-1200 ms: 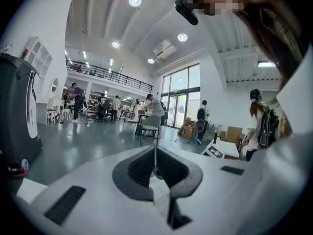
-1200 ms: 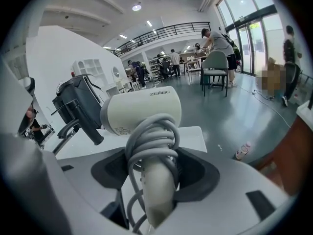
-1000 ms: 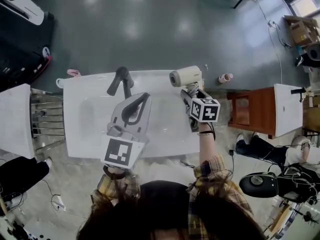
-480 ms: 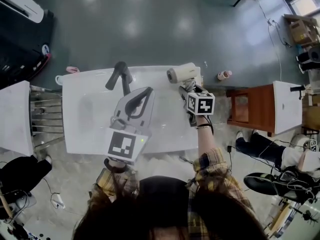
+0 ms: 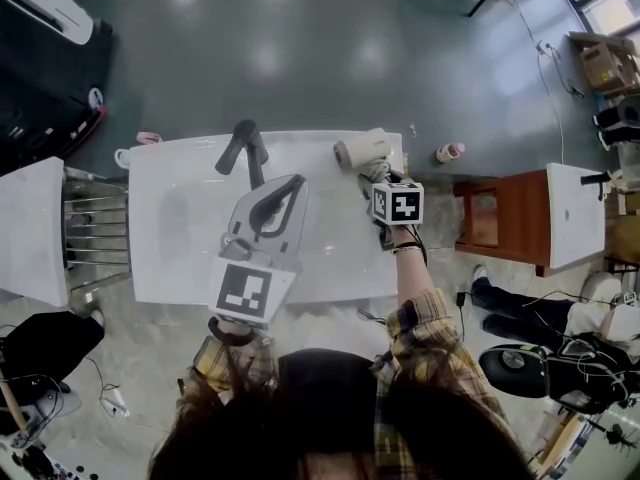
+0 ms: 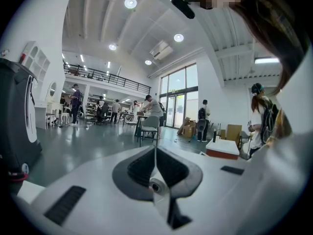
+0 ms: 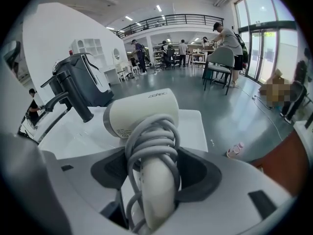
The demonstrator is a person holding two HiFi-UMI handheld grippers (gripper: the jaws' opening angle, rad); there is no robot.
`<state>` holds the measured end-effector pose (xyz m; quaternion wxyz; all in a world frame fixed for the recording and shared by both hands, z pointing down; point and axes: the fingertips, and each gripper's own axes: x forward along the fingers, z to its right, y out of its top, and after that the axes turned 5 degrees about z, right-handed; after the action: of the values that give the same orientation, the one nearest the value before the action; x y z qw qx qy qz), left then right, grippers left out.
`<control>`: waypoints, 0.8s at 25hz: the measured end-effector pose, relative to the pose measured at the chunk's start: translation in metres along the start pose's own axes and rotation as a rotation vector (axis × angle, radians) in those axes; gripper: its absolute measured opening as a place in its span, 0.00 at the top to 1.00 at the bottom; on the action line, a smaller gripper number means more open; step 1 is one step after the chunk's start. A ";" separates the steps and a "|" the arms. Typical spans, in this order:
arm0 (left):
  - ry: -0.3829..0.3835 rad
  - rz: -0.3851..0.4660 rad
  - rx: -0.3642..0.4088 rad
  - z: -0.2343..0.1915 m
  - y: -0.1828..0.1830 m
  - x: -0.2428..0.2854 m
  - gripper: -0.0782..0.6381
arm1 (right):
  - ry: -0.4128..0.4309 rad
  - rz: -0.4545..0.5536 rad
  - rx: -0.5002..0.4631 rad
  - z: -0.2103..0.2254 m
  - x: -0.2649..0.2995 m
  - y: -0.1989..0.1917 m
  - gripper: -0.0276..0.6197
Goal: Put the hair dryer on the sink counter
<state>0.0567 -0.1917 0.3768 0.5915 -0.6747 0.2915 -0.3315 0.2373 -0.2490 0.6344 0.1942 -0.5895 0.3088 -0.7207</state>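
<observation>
Left gripper (image 6: 155,158) fingers together (empty); right gripper (image 7: 152,177) fingers tight on hair dryer (image 7: 146,112).

The head camera is looking steeply down from above the person's hair, taking in the whole sink counter (image 5: 170,258) with the left gripper (image 5: 293,185) and the right gripper (image 5: 374,171) over it. The left gripper's camera is riding just behind its closed jaws and pointing up and outward past their tips, at the hall windows (image 6: 178,97) and ceiling. The right gripper's camera is sitting very near the hair dryer (image 7: 146,116) clamped between its jaws, facing across the sink counter, with the faucet (image 7: 73,94) ahead-left of the jaws. It is sharing the hair dryer, faucet and sink counter with the head view, and the hall windows with the left gripper view.
</observation>
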 end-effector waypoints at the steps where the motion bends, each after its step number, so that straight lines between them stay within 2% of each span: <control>1: 0.001 0.001 0.001 0.000 0.000 0.000 0.86 | -0.002 -0.004 -0.001 0.000 0.001 -0.001 0.52; 12: 0.006 -0.001 0.011 -0.003 0.002 -0.008 0.86 | 0.025 -0.015 -0.045 0.000 0.004 -0.001 0.50; 17: 0.012 0.006 0.027 -0.006 0.005 -0.011 0.86 | 0.032 -0.039 -0.103 -0.001 0.001 0.001 0.48; 20: 0.008 0.014 0.038 -0.006 0.008 -0.010 0.86 | 0.030 -0.019 -0.134 0.000 -0.005 0.005 0.48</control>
<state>0.0460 -0.1883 0.3680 0.6053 -0.6600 0.2925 -0.3354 0.2378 -0.2495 0.6273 0.1428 -0.5931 0.3536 -0.7091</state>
